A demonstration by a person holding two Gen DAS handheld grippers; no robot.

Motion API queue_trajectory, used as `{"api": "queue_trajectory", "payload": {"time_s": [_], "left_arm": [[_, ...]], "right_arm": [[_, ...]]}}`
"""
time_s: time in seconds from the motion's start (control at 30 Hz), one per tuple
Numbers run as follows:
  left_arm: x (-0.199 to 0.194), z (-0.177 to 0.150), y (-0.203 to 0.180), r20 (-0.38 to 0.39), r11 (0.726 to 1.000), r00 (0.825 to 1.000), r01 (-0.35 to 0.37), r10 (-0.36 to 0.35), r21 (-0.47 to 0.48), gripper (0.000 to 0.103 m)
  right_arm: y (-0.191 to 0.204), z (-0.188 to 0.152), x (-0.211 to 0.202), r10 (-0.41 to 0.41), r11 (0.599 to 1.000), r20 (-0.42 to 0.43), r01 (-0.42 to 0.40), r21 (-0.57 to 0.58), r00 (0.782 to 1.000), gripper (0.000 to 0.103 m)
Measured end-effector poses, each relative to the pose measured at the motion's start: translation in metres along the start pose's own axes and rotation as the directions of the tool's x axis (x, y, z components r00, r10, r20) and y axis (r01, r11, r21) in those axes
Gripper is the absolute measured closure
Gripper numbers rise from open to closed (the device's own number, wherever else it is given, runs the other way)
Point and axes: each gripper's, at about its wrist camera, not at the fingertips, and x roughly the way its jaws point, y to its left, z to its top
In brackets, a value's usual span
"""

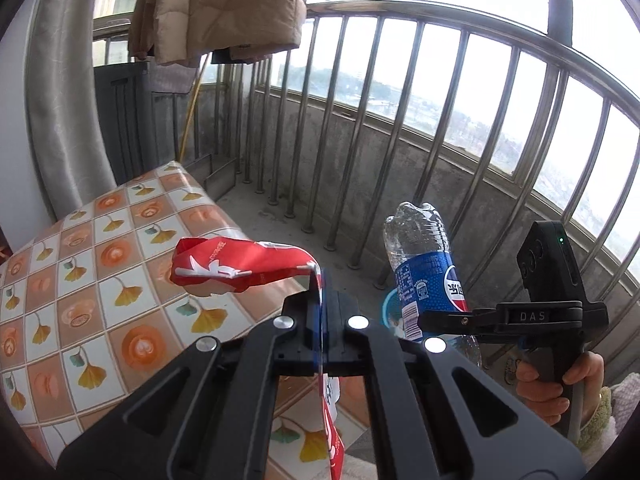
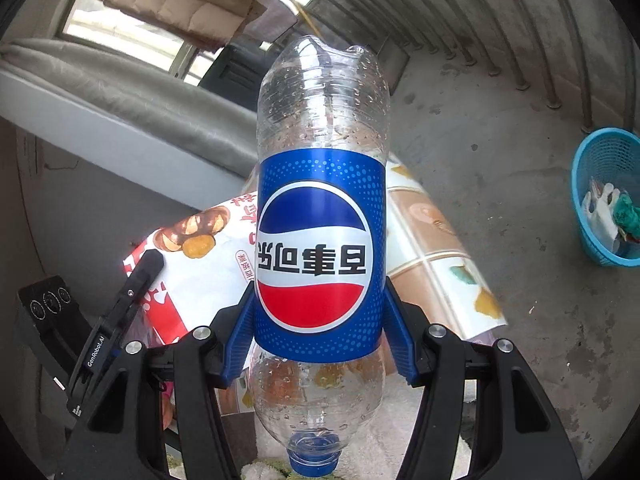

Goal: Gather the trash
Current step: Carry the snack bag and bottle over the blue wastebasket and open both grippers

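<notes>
Currently your right hand-held gripper (image 2: 320, 344) clamps the clear ribbed bottle (image 2: 322, 216) across its blue label, long axis upright, cap down. The blue mesh basket (image 2: 580, 184) sits on the concrete floor at the right edge of the frame, nearer this hand. Your left hand-held gripper (image 1: 322, 300) is closed on a crinkled red wrapper (image 1: 240, 266) above the tile-patterned worktop (image 1: 100, 280).

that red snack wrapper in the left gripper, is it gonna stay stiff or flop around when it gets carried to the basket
Probably floppy: the red wrapper is pinched at one thin edge by the left gripper, and its free end already sags and curls. It looks empty and flattened, so likely very light and apt to flutter. The glossy film may slip if the grip loosens.
</notes>
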Motion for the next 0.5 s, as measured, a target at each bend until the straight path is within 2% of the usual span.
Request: {"api": "queue_trajectory", "payload": {"time_s": [0.1, 0.2, 0.37, 0.5], "left_arm": [[0.023, 0.011, -0.022, -0.023, 0.998, 0.998, 0.058, -0.057, 0.022, 0.103], [0.055, 0.02, -0.043, -0.064, 0.992, 0.99, 0.126, -0.125, 0.024, 0.103], [0.122, 0.029, -0.082, -0.173, 0.971, 0.957, 0.237, -0.231, 0.014, 0.103], [0.185, 0.026, -0.115, -0.283, 0.958, 0.919, 0.288, -0.273, 0.012, 0.103]], "right_arm": [[-0.037, 0.006, -0.035, -0.056, 0.995, 0.089, 0.048, 0.084, 0.994, 0.046], [-0.079, 0.007, -0.068, -0.133, 0.976, 0.169, 0.1, 0.193, 0.977, 0.046], [-0.143, 0.001, -0.098, -0.242, 0.918, 0.226, 0.147, 0.369, 0.943, 0.046], [-0.191, -0.002, -0.098, -0.271, 0.871, 0.208, 0.147, 0.469, 0.94, 0.046]]}}
